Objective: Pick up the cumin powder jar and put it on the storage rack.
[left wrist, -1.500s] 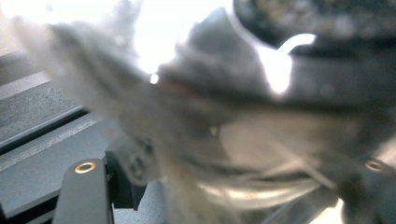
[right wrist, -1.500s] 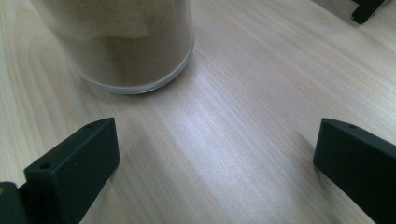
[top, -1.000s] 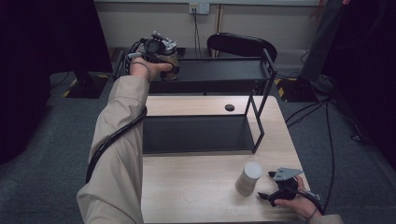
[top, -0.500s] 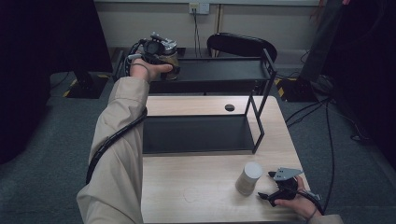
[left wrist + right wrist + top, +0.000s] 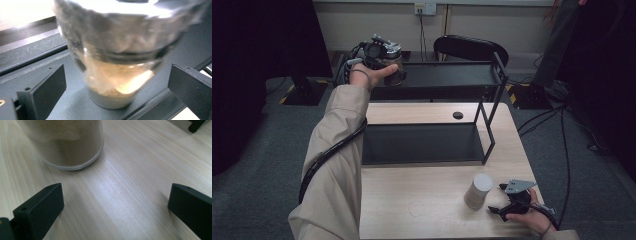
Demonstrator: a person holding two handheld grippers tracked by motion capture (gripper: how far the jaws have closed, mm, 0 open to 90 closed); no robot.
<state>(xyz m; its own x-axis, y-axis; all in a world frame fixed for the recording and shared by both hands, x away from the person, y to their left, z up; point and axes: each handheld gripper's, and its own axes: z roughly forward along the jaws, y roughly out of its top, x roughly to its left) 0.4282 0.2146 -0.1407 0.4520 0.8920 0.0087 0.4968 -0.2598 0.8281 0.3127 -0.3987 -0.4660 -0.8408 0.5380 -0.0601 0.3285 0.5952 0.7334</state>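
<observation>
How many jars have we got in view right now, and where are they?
2. One jar stands on the black rack's top shelf, between the open left gripper jaws. The other jar stands on the table beside the right gripper.

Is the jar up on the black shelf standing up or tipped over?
Standing up. The jar rests on its base on the black shelf, powder settled at the bottom, between the left gripper's open jaws, which don't touch it.

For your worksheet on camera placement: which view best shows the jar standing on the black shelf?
The left gripper view: the jar looms close, its powder visible. In the high view the left hand partly hides it. The right gripper view faces another jar.
</observation>
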